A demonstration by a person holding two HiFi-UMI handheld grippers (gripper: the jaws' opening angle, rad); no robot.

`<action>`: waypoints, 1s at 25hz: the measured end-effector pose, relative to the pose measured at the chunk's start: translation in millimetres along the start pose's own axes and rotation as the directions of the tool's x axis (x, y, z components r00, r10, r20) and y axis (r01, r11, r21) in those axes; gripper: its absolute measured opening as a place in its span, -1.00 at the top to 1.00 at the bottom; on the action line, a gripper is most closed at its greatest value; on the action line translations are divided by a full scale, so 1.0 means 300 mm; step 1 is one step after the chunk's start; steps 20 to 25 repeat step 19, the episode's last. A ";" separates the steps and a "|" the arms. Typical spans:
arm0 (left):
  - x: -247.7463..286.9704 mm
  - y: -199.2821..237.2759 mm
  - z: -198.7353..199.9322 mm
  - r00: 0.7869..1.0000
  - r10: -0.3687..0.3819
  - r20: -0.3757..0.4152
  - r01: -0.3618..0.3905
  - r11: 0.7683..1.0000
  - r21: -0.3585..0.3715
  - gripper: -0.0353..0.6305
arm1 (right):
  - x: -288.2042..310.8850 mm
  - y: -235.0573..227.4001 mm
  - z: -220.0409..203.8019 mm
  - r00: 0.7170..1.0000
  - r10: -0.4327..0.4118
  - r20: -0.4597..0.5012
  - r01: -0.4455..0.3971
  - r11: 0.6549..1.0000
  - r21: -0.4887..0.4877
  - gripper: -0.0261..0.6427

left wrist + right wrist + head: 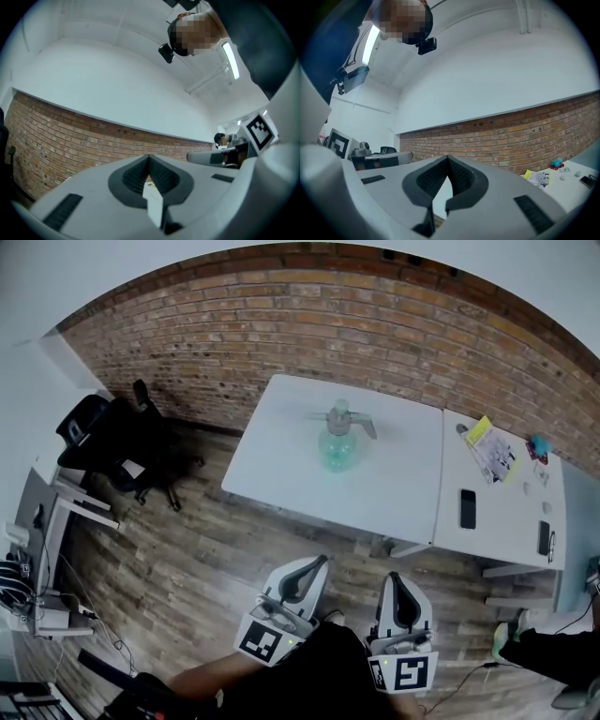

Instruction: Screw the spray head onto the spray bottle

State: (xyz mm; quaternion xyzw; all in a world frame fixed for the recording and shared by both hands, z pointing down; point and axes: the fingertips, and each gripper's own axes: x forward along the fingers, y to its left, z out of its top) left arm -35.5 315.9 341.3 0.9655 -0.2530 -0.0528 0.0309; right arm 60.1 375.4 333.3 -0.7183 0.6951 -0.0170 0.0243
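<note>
Both your left claw (317, 566) and right claw (397, 579) are pressed together, empty, near you; the spray bottle (337, 450) stands far off on the surface (281, 470), spray head (339, 416) apparently already seated; tightness unclear.

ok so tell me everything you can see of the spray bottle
The spray bottle has a rounded, translucent pale-green body, plastic by its look. It stands upright on the far half of the white table. A grey spray head sits on its neck, with parts sticking out to both sides; whether it is screwed tight cannot be told. Nothing else touches it.
</note>
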 end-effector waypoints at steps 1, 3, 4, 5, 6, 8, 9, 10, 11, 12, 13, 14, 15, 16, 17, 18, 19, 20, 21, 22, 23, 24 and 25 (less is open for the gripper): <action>-0.010 -0.011 0.009 1.000 -0.005 0.012 0.005 1.000 -0.002 0.89 | -0.006 0.009 -0.002 1.000 0.004 -0.003 -0.004 1.000 -0.006 0.90; -0.030 -0.030 0.022 0.999 -0.012 0.029 0.012 1.000 0.005 0.89 | -0.016 0.022 0.002 1.000 0.007 -0.001 -0.007 0.999 -0.032 0.90; -0.039 -0.036 0.023 0.999 -0.012 0.032 0.011 1.000 0.010 0.89 | -0.017 0.025 0.005 1.000 0.006 0.003 -0.006 0.999 -0.047 0.90; -0.046 -0.040 0.022 0.999 -0.008 0.033 0.008 1.000 0.013 0.89 | -0.017 0.028 0.007 1.000 0.005 0.007 -0.004 0.998 -0.058 0.90; -0.055 -0.042 0.020 0.999 -0.005 0.033 0.004 1.000 0.014 0.89 | -0.017 0.031 0.008 1.000 0.005 0.010 -0.004 0.998 -0.064 0.90; -0.075 -0.051 0.012 1.000 -0.004 0.029 0.004 1.000 0.016 0.89 | -0.020 0.043 0.005 1.000 0.009 0.011 -0.008 0.998 -0.061 0.90; -0.085 -0.057 0.007 1.000 -0.007 0.025 0.007 1.000 0.017 0.89 | -0.023 0.050 0.003 1.000 0.012 0.011 -0.012 0.998 -0.059 0.90; -0.092 -0.064 0.002 1.000 -0.011 0.022 0.011 1.000 0.017 0.89 | -0.027 0.058 0.000 1.000 0.015 0.010 -0.015 0.998 -0.059 0.90; -0.096 -0.071 -0.002 1.000 -0.015 0.021 0.014 1.000 0.017 0.89 | -0.032 0.065 -0.003 1.000 0.018 0.008 -0.018 0.998 -0.060 0.90; -0.100 -0.076 -0.005 1.000 -0.017 0.021 0.017 1.000 0.016 0.89 | -0.038 0.070 -0.006 1.000 0.021 0.007 -0.020 0.998 -0.061 0.90; -0.101 -0.080 -0.008 1.000 -0.018 0.021 0.017 1.000 0.013 0.89 | -0.042 0.074 -0.007 1.000 0.024 0.006 -0.023 0.998 -0.064 0.90; -0.100 -0.083 -0.011 1.000 -0.018 0.021 0.017 1.000 0.011 0.89 | -0.046 0.076 -0.007 1.000 0.026 0.006 -0.026 0.997 -0.067 0.90; -0.095 -0.086 -0.012 1.000 -0.018 0.021 0.018 1.000 0.010 0.89 | -0.049 0.073 -0.007 1.000 0.028 0.007 -0.028 0.997 -0.070 0.90; -0.088 -0.090 -0.012 1.000 -0.019 0.022 0.018 1.000 0.011 0.89 | -0.050 0.065 -0.006 1.000 0.029 0.008 -0.028 0.997 -0.075 0.90; -0.079 -0.094 -0.010 1.000 -0.019 0.025 0.019 1.000 0.013 0.89 | -0.050 0.055 -0.003 0.999 0.030 0.011 -0.029 0.996 -0.080 0.90; -0.068 -0.098 -0.007 0.999 -0.019 0.027 0.019 1.000 0.016 0.89 | -0.048 0.044 0.000 0.999 0.030 0.017 -0.029 0.996 -0.086 0.90; -0.057 -0.103 -0.003 0.999 -0.019 0.031 0.019 1.000 0.019 0.89 | -0.046 0.032 0.004 0.999 0.031 0.023 -0.029 0.995 -0.091 0.90; -0.057 -0.103 -0.003 0.999 -0.019 0.031 0.019 1.000 0.019 0.89 | -0.046 0.032 0.004 0.999 0.031 0.023 -0.029 0.995 -0.091 0.90; -0.057 -0.103 -0.003 0.999 -0.019 0.031 0.019 1.000 0.019 0.89 | -0.046 0.032 0.004 0.999 0.031 0.023 -0.029 0.995 -0.091 0.90; -0.057 -0.103 -0.003 0.999 -0.019 0.031 0.019 1.000 0.019 0.89 | -0.046 0.032 0.004 0.999 0.031 0.023 -0.029 0.995 -0.091 0.90; -0.057 -0.103 -0.003 0.999 -0.019 0.031 0.019 1.000 0.019 0.89 | -0.046 0.032 0.004 0.999 0.031 0.023 -0.029 0.995 -0.091 0.90; -0.057 -0.103 -0.003 0.999 -0.019 0.031 0.019 1.000 0.019 0.89 | -0.046 0.032 0.004 0.999 0.031 0.023 -0.029 0.995 -0.091 0.90; -0.057 -0.103 -0.003 0.999 -0.019 0.031 0.019 1.000 0.019 0.89 | -0.046 0.032 0.004 0.999 0.031 0.023 -0.029 0.995 -0.091 0.90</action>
